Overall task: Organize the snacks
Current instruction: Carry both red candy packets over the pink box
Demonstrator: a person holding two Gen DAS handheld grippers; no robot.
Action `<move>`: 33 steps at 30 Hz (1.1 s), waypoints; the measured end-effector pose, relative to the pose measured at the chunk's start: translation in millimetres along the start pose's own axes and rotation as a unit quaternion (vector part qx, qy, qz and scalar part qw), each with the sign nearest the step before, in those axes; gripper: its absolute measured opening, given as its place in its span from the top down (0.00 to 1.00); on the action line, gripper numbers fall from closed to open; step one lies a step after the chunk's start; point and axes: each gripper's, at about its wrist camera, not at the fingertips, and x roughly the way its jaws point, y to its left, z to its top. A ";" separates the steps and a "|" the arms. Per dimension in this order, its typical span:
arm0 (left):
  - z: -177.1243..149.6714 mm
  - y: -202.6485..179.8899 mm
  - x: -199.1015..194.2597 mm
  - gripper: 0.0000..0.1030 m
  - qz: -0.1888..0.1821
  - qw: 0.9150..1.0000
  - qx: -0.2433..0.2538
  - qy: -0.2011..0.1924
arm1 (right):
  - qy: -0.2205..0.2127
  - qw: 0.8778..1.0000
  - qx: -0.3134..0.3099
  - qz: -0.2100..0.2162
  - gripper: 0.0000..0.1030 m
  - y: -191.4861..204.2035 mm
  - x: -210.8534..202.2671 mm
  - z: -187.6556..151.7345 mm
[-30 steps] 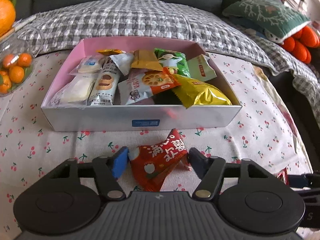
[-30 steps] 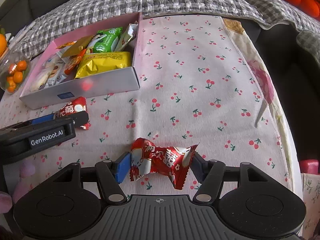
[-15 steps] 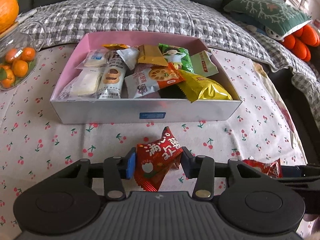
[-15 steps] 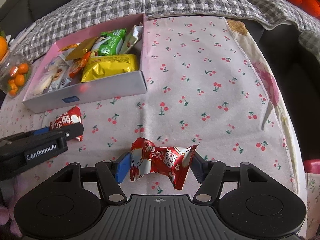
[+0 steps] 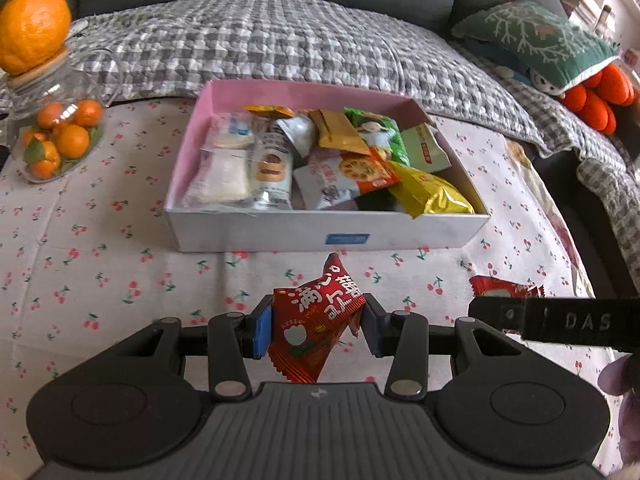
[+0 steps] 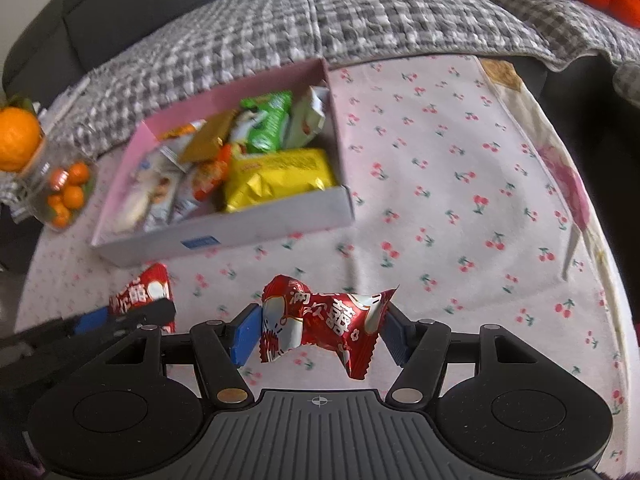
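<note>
The left hand-held gripper is clamped on a red snack packet, its blue pads pressing the wrapper's two sides so that the packet stands tilted between them, one corner pointing toward the box. The packet hangs clear of the cherry-print tablecloth that covers the counter.

The right hand-held gripper is clamped on a second red snack packet, held crosswise between its blue pads, with one crimped end sticking out past the right pad. This packet too is off the cloth.

Ahead of both grippers sits the snack box, an open, shallow carton with a pink inside and a white front wall bearing a small blue label. It is already crowded with wrapped snacks: a yellow foil bag at the near right corner, a green packet toward the back, an orange-and-white cracker packet in the middle, and pale wrapped cakes at the left. Both held packets are just short of the box's front wall, the left one nearer its middle.

In the left wrist view the right gripper's dark finger crosses the lower right, with its red packet showing just behind it. A glass jar of small oranges stands on the cloth left of the box, with a large orange fruit on its lid. A grey checked blanket lies behind the counter.
</note>
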 end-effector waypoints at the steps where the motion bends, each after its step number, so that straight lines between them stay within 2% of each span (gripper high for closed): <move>1: 0.6 3.1 -2.4 0.60 0.000 1.000 -0.002 -0.002 | -0.002 1.000 0.003 0.004 0.38 2.0 -1.4 1.1; 9: 10.5 17.8 -19.7 0.60 -0.012 0.999 -0.013 -0.030 | -0.023 0.999 0.019 0.028 0.38 18.3 -9.8 9.2; 14: 18.2 22.1 -22.7 0.60 -0.007 0.998 -0.006 -0.057 | -0.039 0.998 0.036 0.045 0.38 25.1 -8.8 20.1; 19: 25.8 28.2 -13.6 0.60 0.004 0.996 0.004 -0.093 | -0.057 0.995 0.061 0.063 0.38 31.0 -2.8 32.5; 25: 35.1 30.3 0.9 0.60 0.007 0.995 0.003 -0.097 | -0.090 0.988 0.090 0.082 0.38 34.7 4.7 46.7; 33: 42.8 14.0 11.0 0.60 -0.007 0.991 0.036 -0.128 | -0.125 0.981 0.127 0.074 0.38 27.8 27.1 54.1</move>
